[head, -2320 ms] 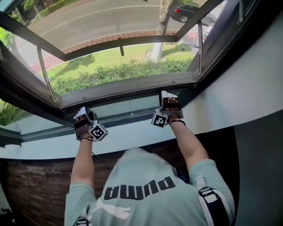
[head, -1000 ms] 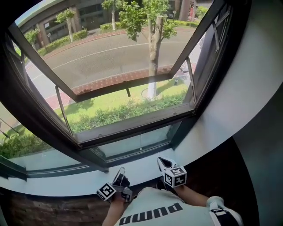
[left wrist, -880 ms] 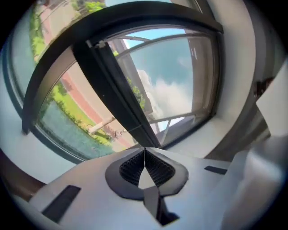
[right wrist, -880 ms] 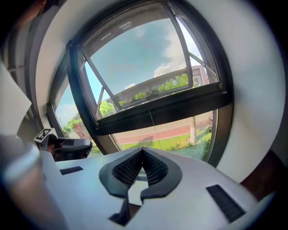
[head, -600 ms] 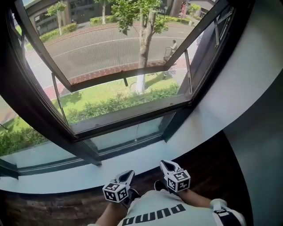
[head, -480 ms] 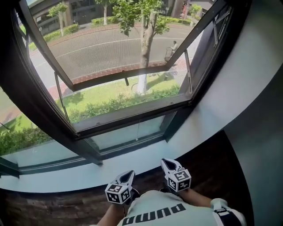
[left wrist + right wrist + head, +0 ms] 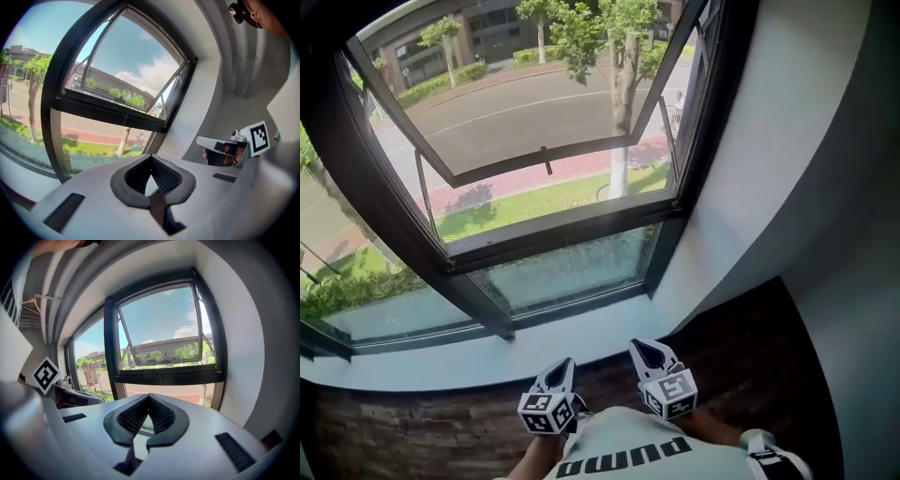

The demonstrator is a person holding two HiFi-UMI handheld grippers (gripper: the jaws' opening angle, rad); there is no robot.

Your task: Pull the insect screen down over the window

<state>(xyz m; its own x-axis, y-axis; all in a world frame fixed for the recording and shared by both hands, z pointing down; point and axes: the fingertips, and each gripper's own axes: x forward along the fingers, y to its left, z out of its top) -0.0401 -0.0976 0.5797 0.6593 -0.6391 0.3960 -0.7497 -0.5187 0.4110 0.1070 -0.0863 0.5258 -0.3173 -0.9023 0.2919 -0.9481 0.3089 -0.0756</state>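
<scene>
The dark-framed window (image 7: 553, 230) fills the head view, its sash tilted outward at the top. A fine mesh, the insect screen (image 7: 516, 112), shows faintly across the upper opening. A thin cord (image 7: 160, 380) hangs from the dark crossbar (image 7: 164, 375). My left gripper (image 7: 562, 368) and right gripper (image 7: 645, 351) are low, close to the person's chest and well back from the window. Both are shut on nothing. In the left gripper view the jaws (image 7: 151, 160) meet with the right gripper (image 7: 220, 147) beside them. The right gripper's jaws (image 7: 148, 401) also meet, with the left gripper (image 7: 70, 397) at the left.
A white sill (image 7: 441, 361) runs under the window, with dark brick wall (image 7: 394, 431) below it. A white wall (image 7: 769, 169) rises on the right. A fixed lower pane (image 7: 572, 272) sits under the crossbar. Outside are a street, grass and a tree.
Both grippers have left the window's lower bar and drawn back to the chest. Over the last second they shifted slightly, the left one rolled, and the head view panned across the window.
</scene>
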